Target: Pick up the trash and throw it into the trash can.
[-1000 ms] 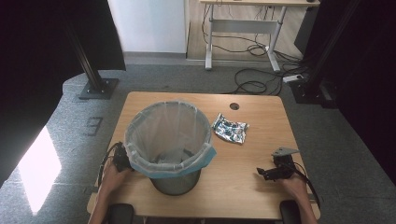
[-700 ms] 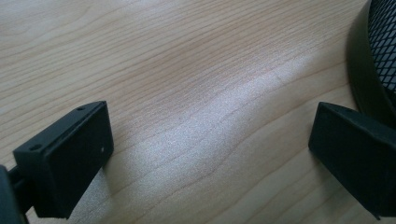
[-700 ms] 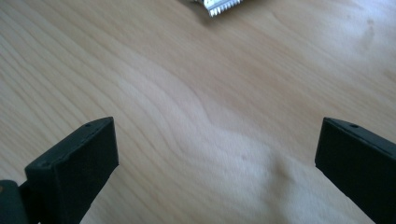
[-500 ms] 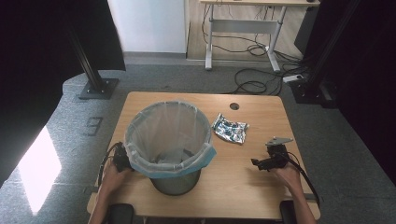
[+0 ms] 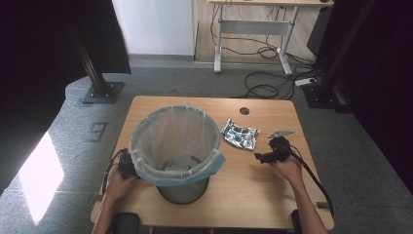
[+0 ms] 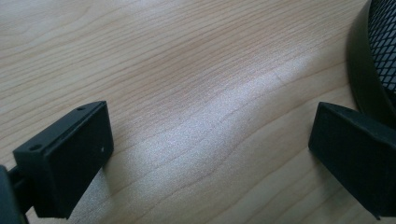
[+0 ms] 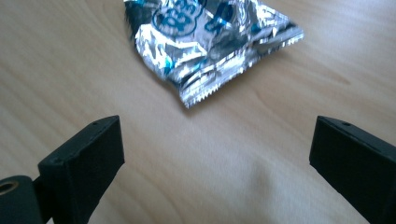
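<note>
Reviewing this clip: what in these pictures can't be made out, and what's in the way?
- Left claw, high view: tucked against the bin; the bag rim hides its tips.
- Bin bottom, high view: shadowed under the liner; contents unclear.
- Foil wrapper, right claw view: top cut by the frame edge, print only partly readable.
- Bin, left claw view: just a slice of base and mesh at the right edge.
- Right claw, high view: too small to judge its opening.

wrapper (image 5: 239,136): your crinkled silver-and-blue foil packet, flat on the table, right of the bin | bin (image 5: 176,151): your black mesh basket, upright, lined with a pale bag folded over its rim
</note>
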### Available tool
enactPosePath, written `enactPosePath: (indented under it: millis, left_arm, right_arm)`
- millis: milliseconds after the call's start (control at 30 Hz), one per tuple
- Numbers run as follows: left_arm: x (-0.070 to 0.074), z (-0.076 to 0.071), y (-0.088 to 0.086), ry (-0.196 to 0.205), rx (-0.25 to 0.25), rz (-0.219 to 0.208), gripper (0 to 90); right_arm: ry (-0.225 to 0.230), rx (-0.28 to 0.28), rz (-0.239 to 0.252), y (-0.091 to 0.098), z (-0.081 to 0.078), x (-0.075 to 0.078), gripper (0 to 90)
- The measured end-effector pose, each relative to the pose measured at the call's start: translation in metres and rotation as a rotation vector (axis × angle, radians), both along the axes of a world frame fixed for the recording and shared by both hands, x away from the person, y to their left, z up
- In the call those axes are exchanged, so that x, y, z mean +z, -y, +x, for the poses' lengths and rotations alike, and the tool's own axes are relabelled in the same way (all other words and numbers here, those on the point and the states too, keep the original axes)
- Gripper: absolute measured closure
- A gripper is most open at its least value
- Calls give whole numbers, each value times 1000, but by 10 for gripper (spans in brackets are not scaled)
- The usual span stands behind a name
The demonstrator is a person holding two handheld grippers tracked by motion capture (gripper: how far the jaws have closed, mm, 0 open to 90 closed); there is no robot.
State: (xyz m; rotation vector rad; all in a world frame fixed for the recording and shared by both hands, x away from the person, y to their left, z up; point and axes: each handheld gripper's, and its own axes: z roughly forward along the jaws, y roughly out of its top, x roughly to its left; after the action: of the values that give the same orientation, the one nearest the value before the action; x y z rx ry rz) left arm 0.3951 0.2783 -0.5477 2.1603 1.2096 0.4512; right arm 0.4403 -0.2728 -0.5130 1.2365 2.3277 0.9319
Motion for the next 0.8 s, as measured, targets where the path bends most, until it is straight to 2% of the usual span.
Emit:
enactPosePath:
  millis: [233,500,700,800]
  left_arm:
    - [0,0,0,0,0,0,0]
    - [0,0,0,0,0,0,0]
    - [0,0,0,-1,0,1,0]
    - [0,0,0,-1,-1,0,0]
  right_arm:
    - [-21,-45,-51,-18,29,4,24]
    - [-22,-70,-49,-37,62,6,126]
    - [-47,-133,-97,-45,80,-6,172]
    - [-96,-153,-91,-45,84,-16,244]
